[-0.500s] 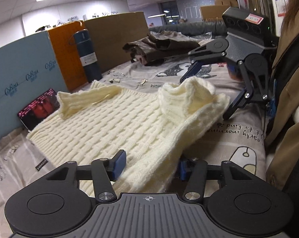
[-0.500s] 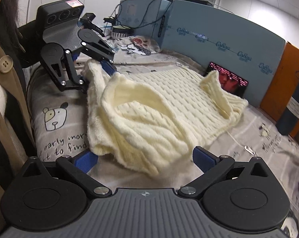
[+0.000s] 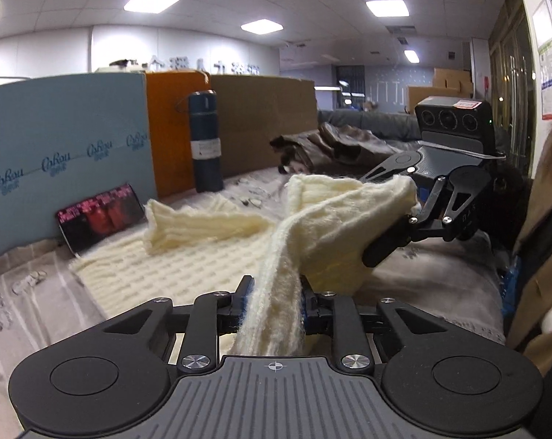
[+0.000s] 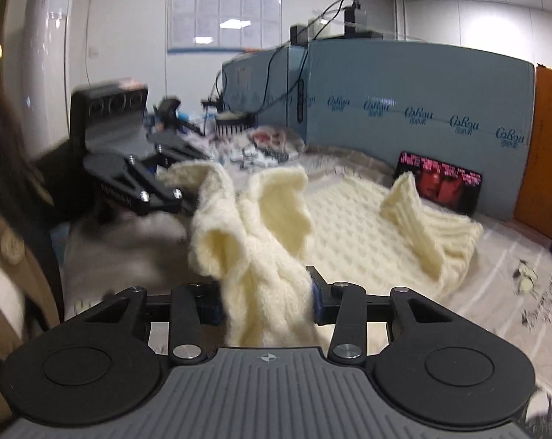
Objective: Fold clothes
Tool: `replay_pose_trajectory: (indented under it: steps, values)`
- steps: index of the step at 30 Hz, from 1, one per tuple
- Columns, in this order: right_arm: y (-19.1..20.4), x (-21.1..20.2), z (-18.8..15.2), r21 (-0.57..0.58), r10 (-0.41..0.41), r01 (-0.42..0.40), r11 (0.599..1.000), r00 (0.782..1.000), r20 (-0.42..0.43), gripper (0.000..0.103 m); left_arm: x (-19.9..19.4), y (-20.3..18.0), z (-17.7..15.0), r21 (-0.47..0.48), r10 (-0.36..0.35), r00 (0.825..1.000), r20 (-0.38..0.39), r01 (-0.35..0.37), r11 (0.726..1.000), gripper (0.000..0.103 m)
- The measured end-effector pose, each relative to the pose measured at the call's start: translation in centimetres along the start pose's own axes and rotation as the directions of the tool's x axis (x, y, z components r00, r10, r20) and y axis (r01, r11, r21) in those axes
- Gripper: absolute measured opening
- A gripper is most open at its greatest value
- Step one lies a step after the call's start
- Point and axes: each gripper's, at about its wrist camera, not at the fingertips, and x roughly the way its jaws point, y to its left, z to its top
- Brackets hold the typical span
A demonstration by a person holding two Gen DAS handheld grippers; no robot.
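Sweater (image 3: 210, 256), cream and chunky-knit, lies partly spread on a grey printed bedsheet (image 3: 38, 303), with one edge pulled up off the surface into the lower middle of both wrist views. Nearest the lens in the left wrist view, the left gripper (image 3: 274, 298) is clenched on a bunched strip of the knit, which passes between its blue-padded fingers and drapes down over the housing. In the right wrist view the right gripper (image 4: 265, 298) likewise grasps a thick fold of the same sweater (image 4: 367, 219), the fabric filling the gap between its fingers.

Just beyond, the raised cloth runs as a taut band from the left gripper up toward the right of the frame, where the right gripper (image 3: 404, 219) shows as a black linkage with the knit wrapped over its tip. The right wrist view is blurred, so the left gripper (image 4: 180, 190) at middle left appears only as a smeared dark shape touching the lifted edge.

Farther back, a ribbed sleeve (image 3: 202, 225) stands folded up on the flat body of the garment. Behind it, a dark box with red print (image 3: 100, 216) leans against a blue panel (image 3: 63, 153). A dark blue flask (image 3: 204, 142) stands upright before an orange board (image 3: 169, 128), and a brown garment (image 3: 334, 146) lies heaped at the far middle.
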Motion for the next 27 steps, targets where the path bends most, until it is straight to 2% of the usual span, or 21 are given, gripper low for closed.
replay_pose_trajectory:
  steps: [4,7,9,12,16,18,21,23,25,27]
  values:
    - [-3.8,1.0,2.0,0.078,0.072,-0.075,0.994,0.997,0.038,0.032,0.5,2.0,1.8,-0.015,0.029,0.997,0.074,-0.028,0.999,0.022]
    - [-7.2,2.1,3.0,0.206,0.099,-0.116,0.972,0.991,0.092,0.032,1.6,3.9,2.6,-0.087,0.079,0.992,0.096,-0.071,0.994,0.022]
    - [-9.3,3.4,3.1,0.297,0.106,-0.135,0.945,0.988,0.112,0.031,2.8,5.1,2.6,-0.148,0.111,0.991,0.074,-0.1,0.984,0.022]
    - [-11.4,4.7,2.7,0.4,0.085,-0.131,0.907,0.988,0.13,0.029,4.4,6.6,3.0,-0.193,0.139,0.989,0.047,-0.127,0.973,0.022]
    - [-13.9,5.2,2.6,0.543,0.051,-0.143,0.828,0.982,0.182,0.029,5.9,8.7,4.3,-0.229,0.142,0.989,0.048,-0.127,0.965,0.022]
    - [-14.6,5.3,2.7,0.59,0.011,-0.124,0.798,0.981,0.191,0.029,7.0,9.8,4.7,-0.248,0.142,0.989,0.038,-0.128,0.96,0.022]
    - [-15.5,5.5,2.7,0.637,-0.055,-0.05,0.769,0.988,0.145,0.03,8.8,10.9,4.6,-0.274,0.151,0.988,0.005,-0.144,0.951,0.022]
    - [-15.4,4.9,2.6,0.633,-0.106,0.007,0.774,0.987,0.12,0.033,9.6,11.5,4.1,-0.292,0.157,0.988,-0.014,-0.154,0.944,0.022]
    - [-15.1,4.2,2.6,0.618,-0.157,0.054,0.784,0.981,0.113,0.05,9.8,12.0,3.5,-0.315,0.157,0.987,-0.014,-0.154,0.937,0.022]
    - [-14.9,3.4,2.7,0.602,-0.206,0.101,0.792,0.973,0.108,0.058,10.0,12.5,3.2,-0.34,0.154,0.988,-0.011,-0.149,0.928,0.022]
